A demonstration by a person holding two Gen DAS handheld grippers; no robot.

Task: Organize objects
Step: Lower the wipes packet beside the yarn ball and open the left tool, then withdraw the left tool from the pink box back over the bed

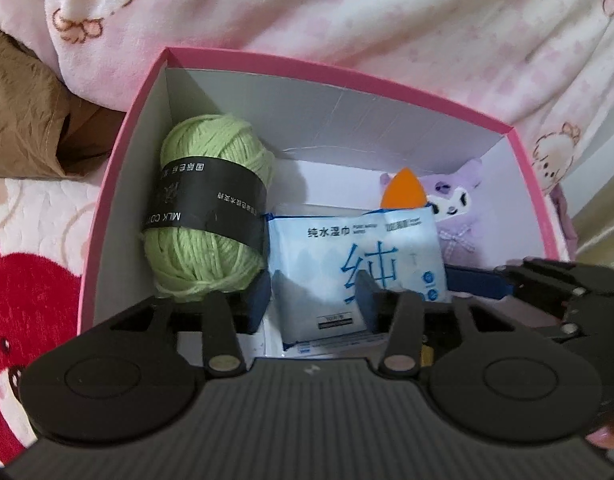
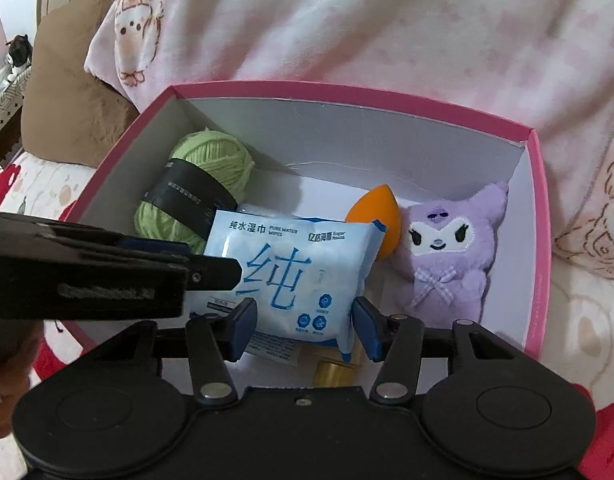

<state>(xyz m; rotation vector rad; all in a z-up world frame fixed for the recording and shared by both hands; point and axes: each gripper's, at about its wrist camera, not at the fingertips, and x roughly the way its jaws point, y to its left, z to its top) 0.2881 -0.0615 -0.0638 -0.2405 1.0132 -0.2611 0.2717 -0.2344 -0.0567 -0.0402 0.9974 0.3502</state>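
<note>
Lying in the middle of the box (image 2: 541, 184), the wipes pack (image 2: 295, 268) rests tilted over other things, among them a gold roll (image 2: 333, 374) under its near edge. The right gripper (image 2: 305, 320) has its blue pads on either side of the pack's lower end, close against the wrapper; whether they press it I cannot tell. The left gripper (image 1: 313, 304) reaches in from the left, its jaws part spread: its right pad lies over the pack's front, its left pad is just beside the yarn (image 1: 209, 216), and nothing is pinched between them. The green yarn, with a black band, stands in the box's left corner, touching the pack. An orange sponge (image 2: 369, 220) pokes up behind the pack, and a purple plush (image 2: 451, 256) lies at the right wall, just beside the sponge. The pink box sits on bedding with a red print (image 1: 31, 292), and a pale pink blanket (image 1: 347, 20) is heaped behind it. A brown cushion (image 2: 71, 120) lies at the far left.
</note>
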